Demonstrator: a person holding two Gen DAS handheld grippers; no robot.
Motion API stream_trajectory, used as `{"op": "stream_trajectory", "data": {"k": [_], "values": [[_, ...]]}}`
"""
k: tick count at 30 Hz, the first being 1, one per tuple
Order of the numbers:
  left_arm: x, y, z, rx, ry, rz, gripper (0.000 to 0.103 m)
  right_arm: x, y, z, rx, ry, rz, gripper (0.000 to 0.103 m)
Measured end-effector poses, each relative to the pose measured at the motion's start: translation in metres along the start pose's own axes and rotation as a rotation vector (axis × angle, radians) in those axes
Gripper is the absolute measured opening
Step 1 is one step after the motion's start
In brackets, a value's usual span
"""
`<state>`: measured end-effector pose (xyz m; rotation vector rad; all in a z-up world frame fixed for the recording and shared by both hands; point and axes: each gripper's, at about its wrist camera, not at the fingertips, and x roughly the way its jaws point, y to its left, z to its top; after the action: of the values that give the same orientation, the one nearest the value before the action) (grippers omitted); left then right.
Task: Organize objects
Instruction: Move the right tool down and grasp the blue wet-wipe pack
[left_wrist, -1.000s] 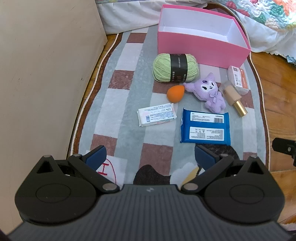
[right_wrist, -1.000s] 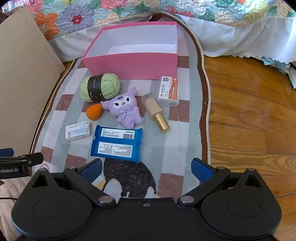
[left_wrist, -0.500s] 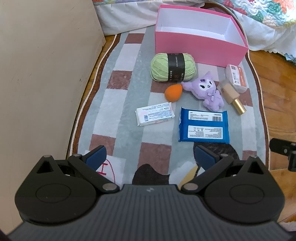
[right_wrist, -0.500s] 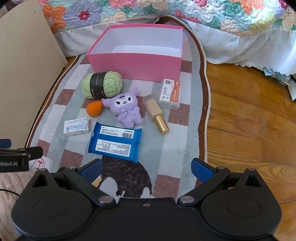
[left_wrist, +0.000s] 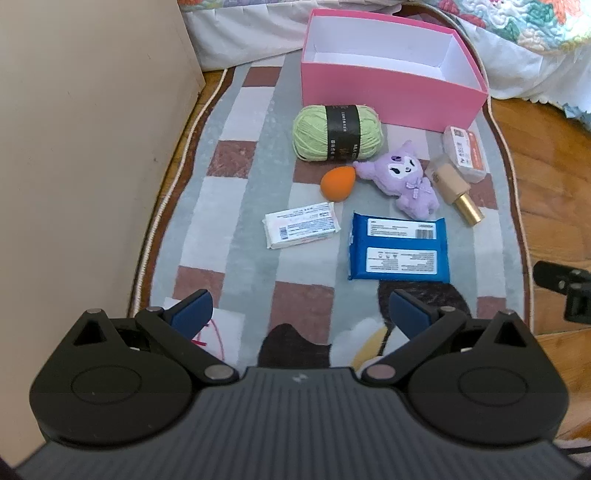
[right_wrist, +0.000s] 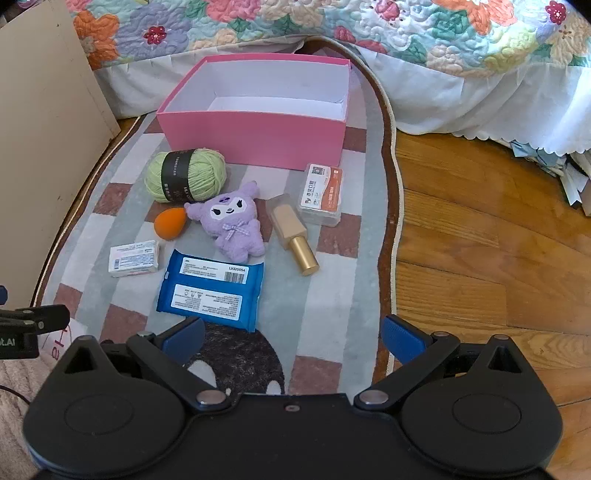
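a: left gripper (left_wrist: 301, 308) — jaws wide, nothing between them, hanging over the near end of the rug (left_wrist: 236, 206). right gripper (right_wrist: 293, 334) the same: wide and empty.

b: what lies closest ahead?

a: blue wipes pack (right_wrist: 210, 291), flat, just beyond the right gripper's left finger, long axis running left to right. in the left view it sits ahead and right of centre (left_wrist: 399, 249). i judge the right gripper the nearer of the two.

b: and further out?

a: small white packet (left_wrist: 301, 225) to the left of the blue pack, dead ahead of the left gripper. past those, an orange sponge (right_wrist: 170, 222) touching the ear of a purple plush (right_wrist: 231, 221), a gold-capped bottle (right_wrist: 291, 230) lying at a slant, cap toward us, and a clear card case (right_wrist: 320, 194) just beside it. green yarn (right_wrist: 184, 175) close against the pink box (right_wrist: 251, 138).

b: the box?

a: far end of the rug, open, looks empty. everything is still outside it, so sorting hasn't begun. any pick gets carried away from us, up and over the near wall.
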<state>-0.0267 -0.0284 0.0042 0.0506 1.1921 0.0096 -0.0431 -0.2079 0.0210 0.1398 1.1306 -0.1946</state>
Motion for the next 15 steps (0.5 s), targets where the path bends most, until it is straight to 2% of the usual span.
{"op": "stream_trajectory", "data": {"k": [3,8,12,14,15], "values": [[-0.001,-0.003,-0.001,0.02,-0.004,0.019,0.103,0.0,-0.002,0.0,0.003,-0.001,-0.003,0.103],[-0.003,0.0,0.001,-0.005,-0.006,-0.008,0.103,0.001,-0.004,0.0,-0.005,-0.002,0.002,0.103],[-0.013,-0.003,0.009,0.061,-0.055,0.035,0.102,-0.004,-0.008,0.003,-0.072,-0.02,0.011,0.097],[-0.02,-0.004,0.014,0.102,-0.088,0.024,0.102,-0.008,-0.015,0.007,-0.064,-0.035,0.025,0.095],[-0.023,-0.005,0.018,0.122,-0.104,0.015,0.102,-0.01,-0.021,0.01,-0.047,-0.036,0.06,0.093]]}}
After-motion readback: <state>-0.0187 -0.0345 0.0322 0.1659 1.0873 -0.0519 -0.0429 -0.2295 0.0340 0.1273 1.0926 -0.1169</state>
